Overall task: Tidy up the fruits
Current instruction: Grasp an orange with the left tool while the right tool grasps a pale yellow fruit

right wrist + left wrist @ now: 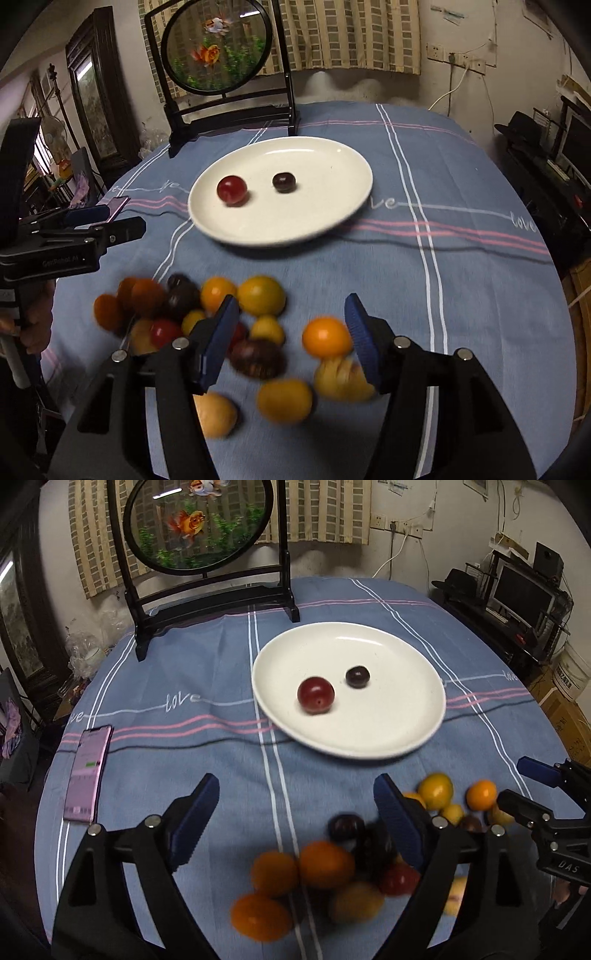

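Black fingers with blue ribbed pads, closest to each lens: left gripper (295,782) spread wide with nothing between the pads, right gripper (291,299) parted more narrowly, pads pressing on nothing. Heaped just under and ahead of both, blurred: loose pile of small round orange, yellow, red and dark purple fruits (261,295) on blue striped tablecloth (184,760). Ahead of the pile, beyond both sets of fingertips: shallow white ceramic plate (258,686), holding only one glossy red round fruit (316,695) and one dark purple round fruit (357,676), apart from each other, much bare plate around them.

Likely trouble: round, touching fruits rolling off when nudged by a descending finger, some toward the near table edge; soft skins splitting under a hard squeeze; two fruits caught at once in the crowded heap; both grippers, close side by side over the same pile, knocking together. Dropped from height, a fruit probably rolling across the shallow plate and over its low rim.

Room: bare cloth between pile and plate, straight ahead. Left of the left gripper, purple-lit smartphone (88,771) lying near the table's edge, well away from the heap. Beyond the plate, black wooden stand with round goldfish panel (195,524), its foot near the plate's far rim, limiting any overreach. Right of the right gripper, open cloth up to the rounded table edge.
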